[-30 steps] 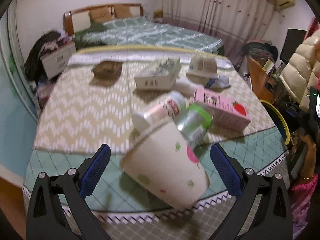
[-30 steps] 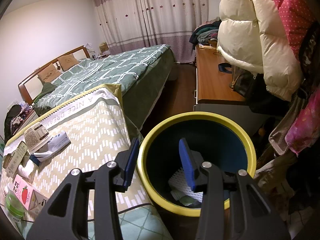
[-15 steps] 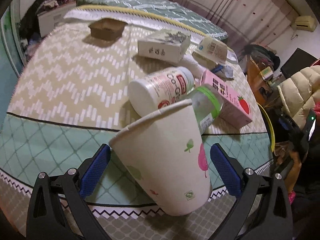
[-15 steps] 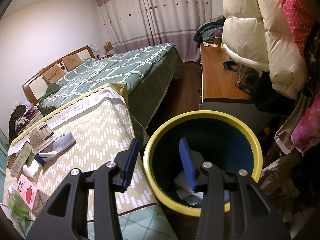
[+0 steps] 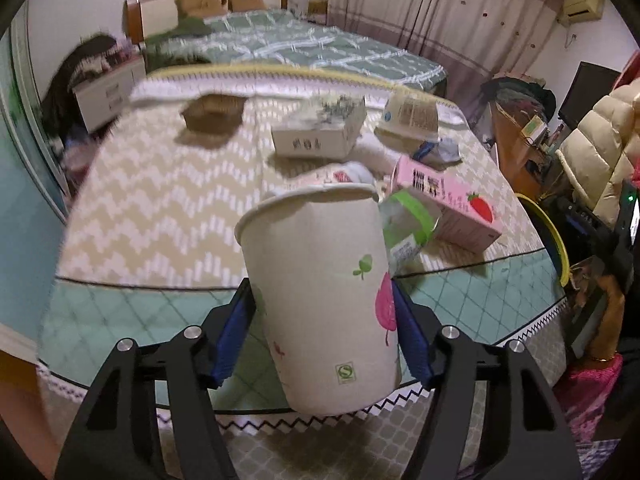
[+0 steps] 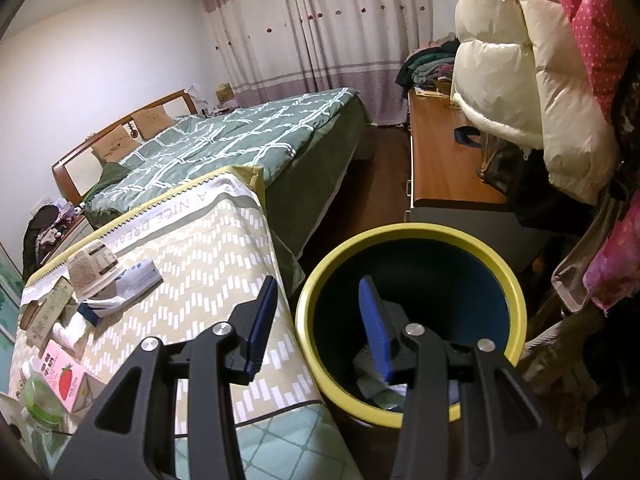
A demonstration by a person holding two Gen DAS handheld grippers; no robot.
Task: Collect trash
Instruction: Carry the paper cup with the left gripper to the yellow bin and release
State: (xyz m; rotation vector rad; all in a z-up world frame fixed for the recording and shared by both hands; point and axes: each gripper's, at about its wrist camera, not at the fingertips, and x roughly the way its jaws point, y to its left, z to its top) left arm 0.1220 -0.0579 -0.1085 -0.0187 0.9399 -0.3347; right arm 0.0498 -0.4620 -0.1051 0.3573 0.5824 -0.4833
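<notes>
A white paper cup (image 5: 316, 240) with green and pink prints is between the blue pads of my left gripper (image 5: 319, 286). The jaws are closing, and both pads press on the cup's lower sides. It stands nearly upright with its rim away from me, above the near edge of the cloth-covered table (image 5: 160, 200). My right gripper (image 6: 319, 284) is open and holds nothing. It hangs over the rim of a yellow-edged dark bin (image 6: 400, 232) beside the table. Paper scraps lie at the bin's bottom.
Behind the cup lie a green-lidded jar (image 5: 408, 220), a pink strawberry carton (image 5: 452, 208), a white bottle (image 5: 348, 172), a tissue box (image 5: 320, 132), a printed packet (image 5: 412, 114) and a brown bowl (image 5: 212, 114). A bed, a wooden desk (image 6: 440, 160) and hanging coats surround the spot.
The left jaws went from wide apart to pressing on the cup. The cup, which leaned on its side, now stands more upright. The right gripper stayed over the bin.
</notes>
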